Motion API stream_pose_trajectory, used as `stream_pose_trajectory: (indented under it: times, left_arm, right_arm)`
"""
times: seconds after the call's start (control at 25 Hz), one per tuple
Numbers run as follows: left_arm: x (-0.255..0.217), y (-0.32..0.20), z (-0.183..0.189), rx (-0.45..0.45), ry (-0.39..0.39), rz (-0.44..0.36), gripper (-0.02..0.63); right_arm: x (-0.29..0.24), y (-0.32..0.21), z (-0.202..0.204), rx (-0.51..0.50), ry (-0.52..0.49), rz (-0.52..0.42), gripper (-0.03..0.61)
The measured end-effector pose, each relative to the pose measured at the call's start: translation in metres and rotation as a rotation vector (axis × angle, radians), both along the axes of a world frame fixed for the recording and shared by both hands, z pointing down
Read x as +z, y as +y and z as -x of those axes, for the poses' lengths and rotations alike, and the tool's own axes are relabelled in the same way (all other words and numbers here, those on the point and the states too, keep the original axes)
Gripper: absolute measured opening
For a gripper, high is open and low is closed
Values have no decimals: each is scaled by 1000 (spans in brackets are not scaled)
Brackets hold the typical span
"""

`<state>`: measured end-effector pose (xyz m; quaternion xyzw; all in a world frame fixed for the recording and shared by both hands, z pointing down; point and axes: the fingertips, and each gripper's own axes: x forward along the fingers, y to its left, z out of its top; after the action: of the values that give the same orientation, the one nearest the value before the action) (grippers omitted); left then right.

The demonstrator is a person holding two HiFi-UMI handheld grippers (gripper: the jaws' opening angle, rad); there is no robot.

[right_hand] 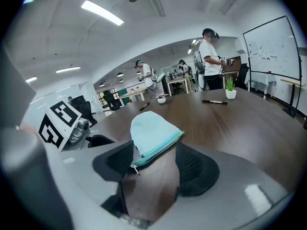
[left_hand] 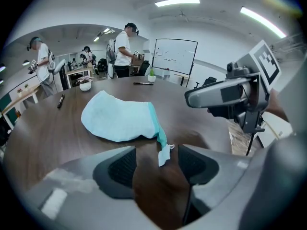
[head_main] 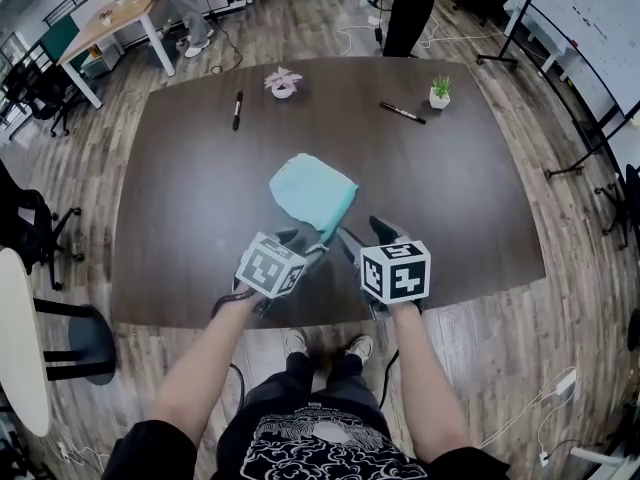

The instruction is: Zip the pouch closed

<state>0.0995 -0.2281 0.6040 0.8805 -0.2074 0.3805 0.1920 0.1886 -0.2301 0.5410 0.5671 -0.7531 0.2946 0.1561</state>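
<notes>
A light blue pouch [head_main: 313, 190] is being supported flat near the middle of the dark table [head_main: 180, 218]. Its long axis is running from the table's near edge toward its far side, with the rounded closed end pointing away and the teal zipper [right_hand: 158, 150] facing the near edge. The left gripper [left_hand: 156, 162] and right gripper [right_hand: 153, 166] are being held over the table's near part, their jaws wide apart and gripping nothing.

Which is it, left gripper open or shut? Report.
Open. The left gripper has jaws wide apart over the table, pads pressing nothing; the pouch lies just ahead.
</notes>
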Motion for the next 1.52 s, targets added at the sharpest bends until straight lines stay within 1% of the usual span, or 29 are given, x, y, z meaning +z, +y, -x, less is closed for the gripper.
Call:
stream_pose_trajectory:
  times: [0.08,0.16,0.2,0.36,0.48,0.56,0.68,0.76,0.84,1.0,1.12,1.28,1.4,1.52]
  left_arm:
    - [2,2,-1,1,-1,6,268]
    - [5,3,-2,7,-3,14,215]
    - [8,4,-2,11,-9,19,198]
    - [15,6,-2,15,-32,27,161]
    - [15,7,-2,2,-33,33,117]
    - [17,8,-3,-3,-32,38,101]
    - [17,7,-3,-7,-26,31,28]
    - [14,7,-4,-8,-13,33,23]
    - [11,9,-4,-16,17,51,21]
    - [4,9,1,-87,111,127,21]
    - [2,9,6,-128,136,164,21]
    - [-13,7,9,-159,175,181,21]
    - [-27,5,8,-176,218,191,21]
    - [-37,3,10,-178,240,195,21]
  right_arm:
    - [3,1,0,-11,-3,9,278]
    - [6,1,1,-25,-7,17,278]
    - [8,0,2,-32,-9,20,278]
    - [13,-1,4,-58,-18,26,276]
    - [13,-3,7,-72,-26,27,275]
    - [12,-5,9,-83,-32,26,275]
    - [12,-7,12,-98,-38,24,275]
    - [11,-8,13,-102,-40,22,275]
    - [8,-7,13,-103,-43,16,275]
    - [3,-7,15,-106,-52,3,275]
    - [-1,-9,14,-97,-66,-4,275]
    - [-6,-9,16,-91,-83,-12,275]
    - [-12,-9,21,-120,-92,-28,275]
    - [-22,-10,28,-159,-103,-59,273]
